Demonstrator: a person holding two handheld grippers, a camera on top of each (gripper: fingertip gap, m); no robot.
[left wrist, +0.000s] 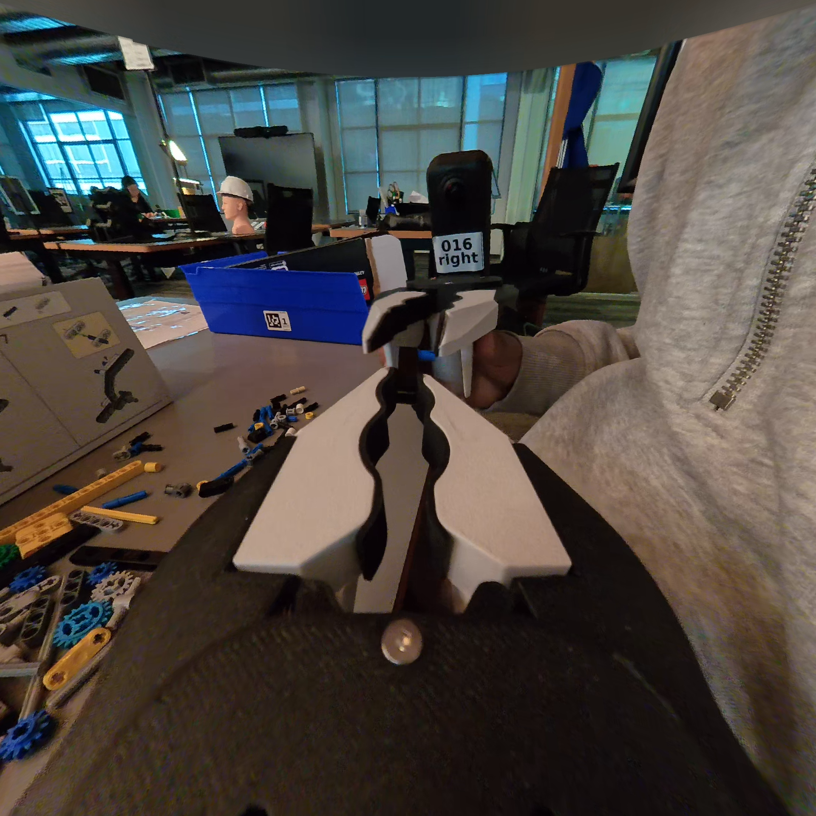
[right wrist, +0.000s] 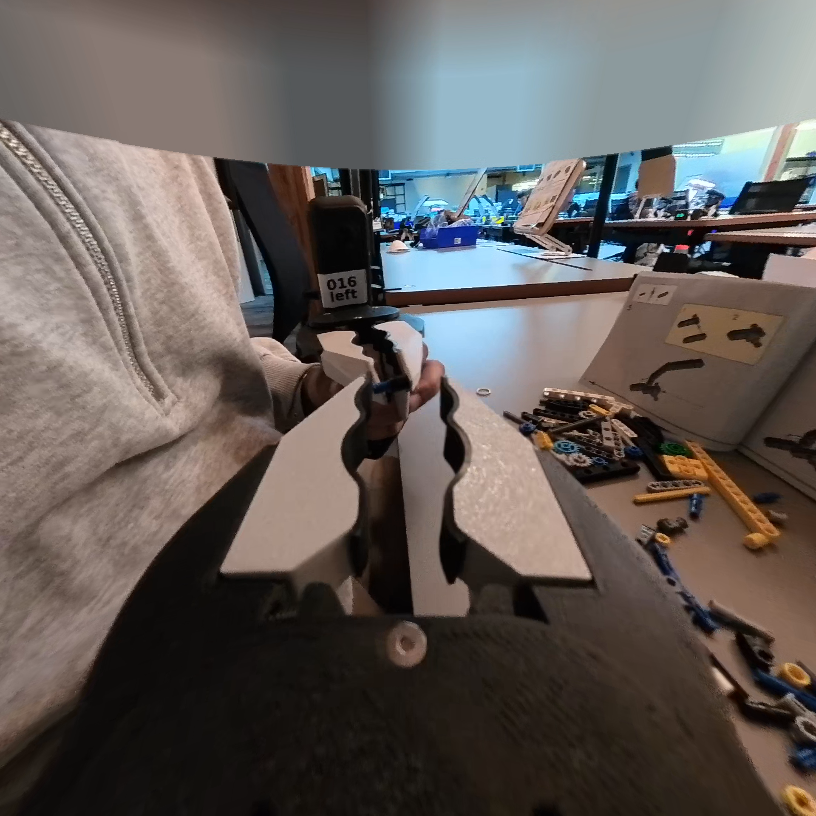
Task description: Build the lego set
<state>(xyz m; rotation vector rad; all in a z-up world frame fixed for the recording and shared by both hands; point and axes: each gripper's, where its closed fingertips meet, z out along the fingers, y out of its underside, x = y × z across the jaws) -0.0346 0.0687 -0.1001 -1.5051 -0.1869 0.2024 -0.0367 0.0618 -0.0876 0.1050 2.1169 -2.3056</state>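
Both tools are raised off the table point(left wrist: 265, 366), tip to tip in front of the person's grey hoodie point(left wrist: 706, 397); that looks like a free-air join, where the 2 parts can be turned and lined up without the loose pile getting in the way

The left hand-held gripper point(left wrist: 405, 383) has its jaws drawn nearly together on a small black lego piece point(left wrist: 405, 393), pinched right at the fingertips so most of the part stays exposed. A blue pin point(right wrist: 382, 387) pokes out sideways from it toward the other tool. The tips are small and partly overlapped here, so whether the pin is fully seated in the black piece is hard to say

The right hand-held gripper point(right wrist: 404, 391) has its jaws spread with clear space between them and holds nothing. One of its fingers sits just beside the blue pin, probably ready to close on it or push it home

The other lego parts point(right wrist: 618, 441) lie scattered on the table near the propped instruction booklet point(right wrist: 706, 362), which stands tilted so the current step can be read. A long yellow beam point(right wrist: 728, 494) lies among them. A blue bin point(left wrist: 282, 304) sits farther back

The build seems at an early step
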